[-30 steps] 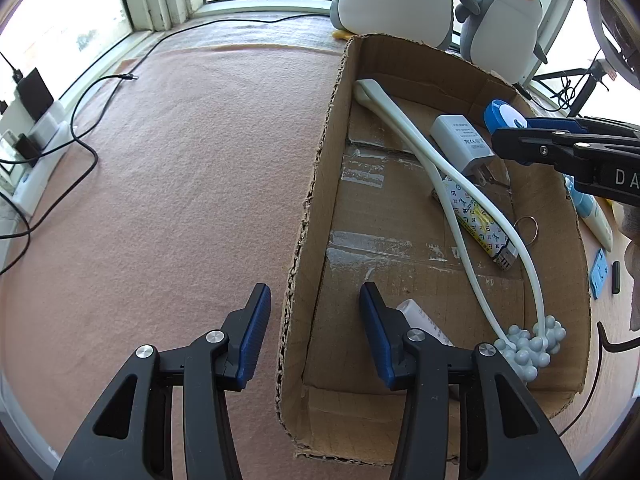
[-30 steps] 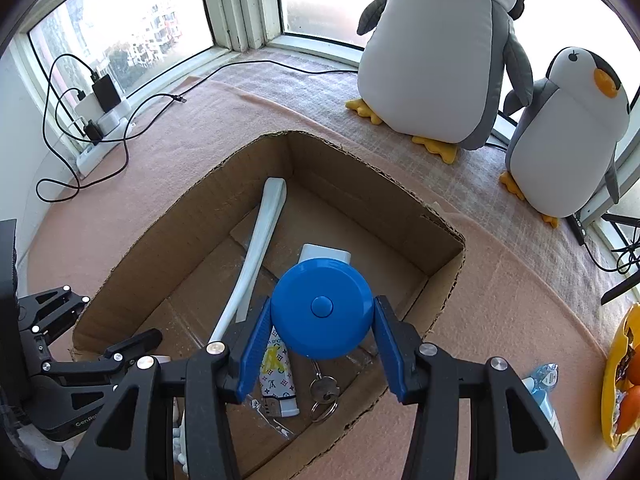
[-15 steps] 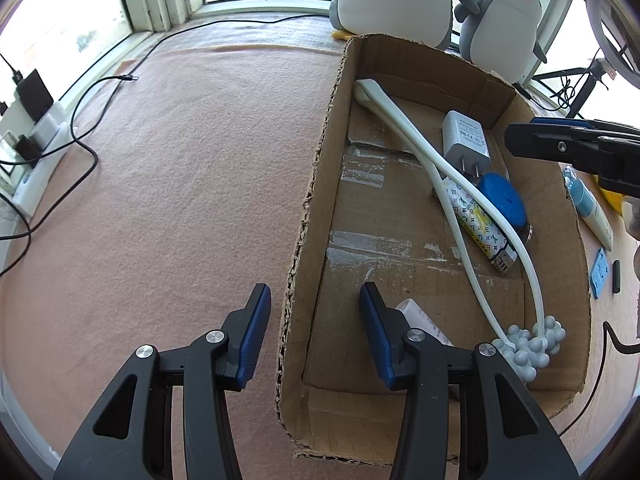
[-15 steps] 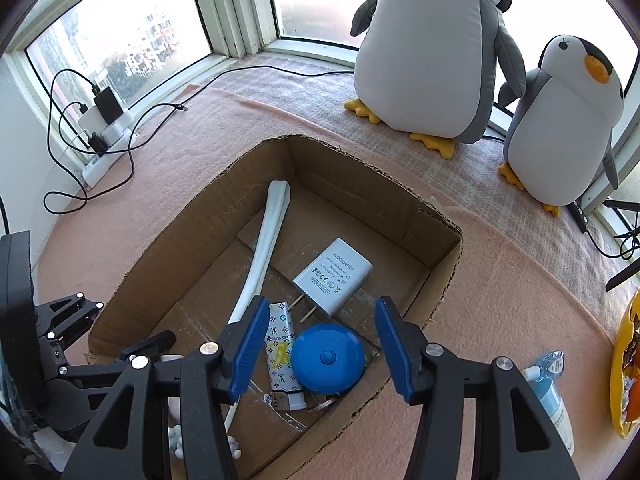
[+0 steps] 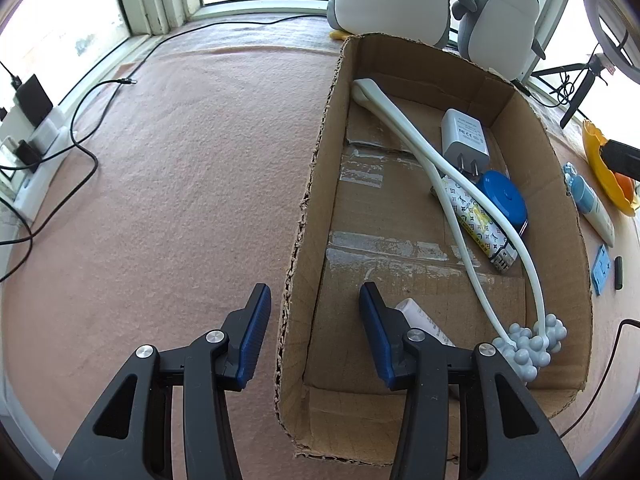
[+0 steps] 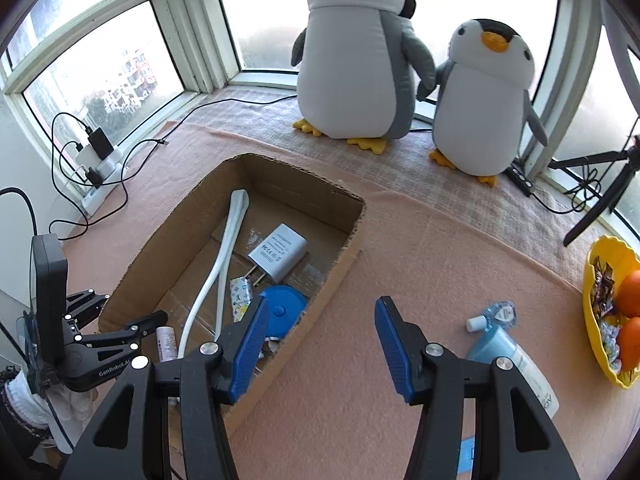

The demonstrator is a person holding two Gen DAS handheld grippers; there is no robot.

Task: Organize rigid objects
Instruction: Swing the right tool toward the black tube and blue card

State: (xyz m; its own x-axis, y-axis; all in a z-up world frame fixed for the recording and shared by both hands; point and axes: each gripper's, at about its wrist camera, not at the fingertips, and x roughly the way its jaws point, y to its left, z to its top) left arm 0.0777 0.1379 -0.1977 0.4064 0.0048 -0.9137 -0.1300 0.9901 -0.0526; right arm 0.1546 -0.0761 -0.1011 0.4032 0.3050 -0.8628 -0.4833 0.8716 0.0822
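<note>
Cardboard box [image 5: 316, 168] on pink cloth, both grippers empty.

Box holds: blue round disc [image 5: 505, 200] near the right wall, touching a white wall charger [image 5: 464, 138] and a patterned tube [image 5: 478, 220]; a long white massager [image 5: 404, 120] lies over the tube, its beaded ends at the near corner; small white bottle [image 5: 424, 320] near the left gripper. Left gripper [image 5: 314, 320] spread wide, straddling the box's left wall. Right gripper [image 6: 320, 332] spread wide, above the box's right wall and the cloth. Yellow bowl [image 6: 592, 312] with oranges, wrapped sweets. Blue tube [image 6: 508, 356] lies on the cloth outside the box.
</note>
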